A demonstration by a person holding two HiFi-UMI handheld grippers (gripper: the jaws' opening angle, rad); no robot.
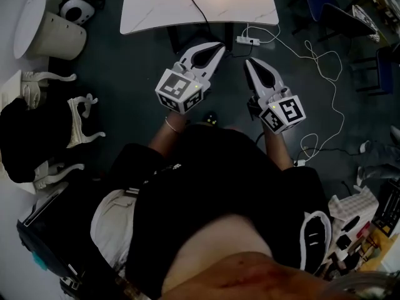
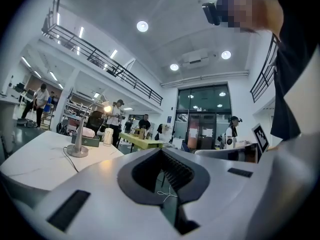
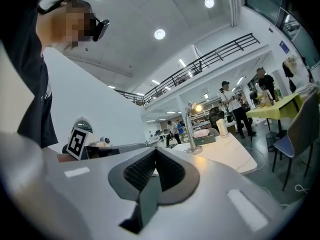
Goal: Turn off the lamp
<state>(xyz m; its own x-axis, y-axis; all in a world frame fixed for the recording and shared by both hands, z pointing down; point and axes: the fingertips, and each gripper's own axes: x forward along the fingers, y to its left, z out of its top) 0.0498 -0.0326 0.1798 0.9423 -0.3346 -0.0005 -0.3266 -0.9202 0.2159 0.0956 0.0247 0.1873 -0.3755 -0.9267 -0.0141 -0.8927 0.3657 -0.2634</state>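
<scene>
The desk lamp [image 2: 78, 140] has a silver stem and round base and stands on the white marble table [image 2: 35, 159]; its head [image 2: 106, 106] glows. The right gripper view shows the same lamp [image 3: 190, 131], lit, at the far end of that table [image 3: 230, 151]. In the head view the lamp is out of frame; only the table [image 1: 156, 11] with a warm glow and a black cable [image 1: 190, 2] shows. My left gripper [image 1: 217, 47] and right gripper [image 1: 250, 64] are held side by side in front of the body, short of the table's near edge. Both are shut and hold nothing.
A white power strip [image 1: 248, 40] and loose white cables [image 1: 325, 74] lie on the dark floor below the table. Pale chairs [image 1: 50, 33] stand at the left. Several people stand in the background near a yellow-green table [image 2: 142, 141]. A blue-seated chair [image 3: 295, 134] is at the right.
</scene>
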